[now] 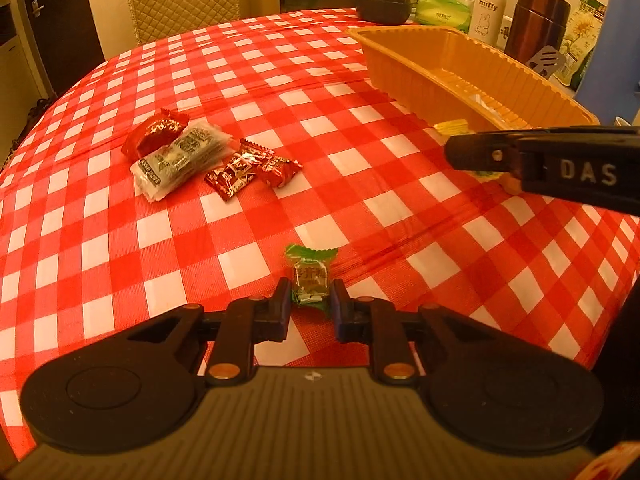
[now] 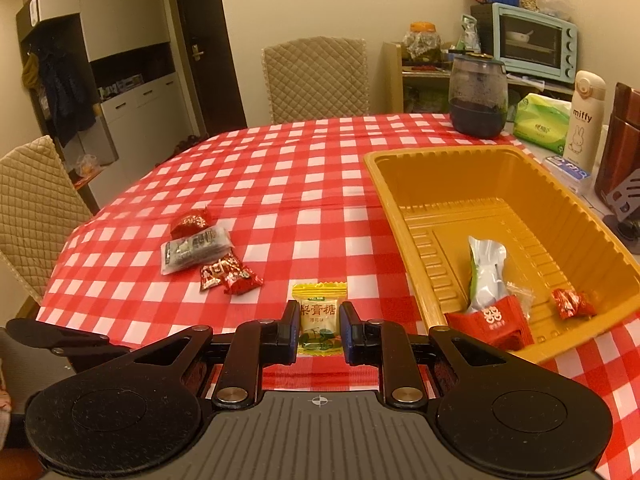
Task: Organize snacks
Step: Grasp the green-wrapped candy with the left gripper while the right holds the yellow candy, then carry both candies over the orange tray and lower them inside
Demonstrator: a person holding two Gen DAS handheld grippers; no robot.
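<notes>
At six o'clock of each wrist view a candy sits pinched, the left gripper [image 1: 310, 302] clenched on a green candy [image 1: 311, 280] and the right gripper [image 2: 319, 328] on a yellow candy [image 2: 319, 322], so the pick looks done and both likely go next into the orange tray [image 2: 400, 200] at three o'clock.

the word "miffy" stands in dark letters on the white bottle [image 2: 586, 120] at the table's far right, above a drawn rabbit; the same word shows on it in the left wrist view too. the raised letters "das" stand on the side of the black right gripper [image 1: 460, 154] where it crosses the left wrist view. the yellow candy [image 2: 319, 320] between the right gripper's fingers bears three large chinese characters, 梨膏糖. the green candy [image 1: 311, 278] has print too blurred to read. the red box [image 2: 490, 320] in the orange tray [image 2: 400, 196] carries a white emblem and small unreadable print.
</notes>
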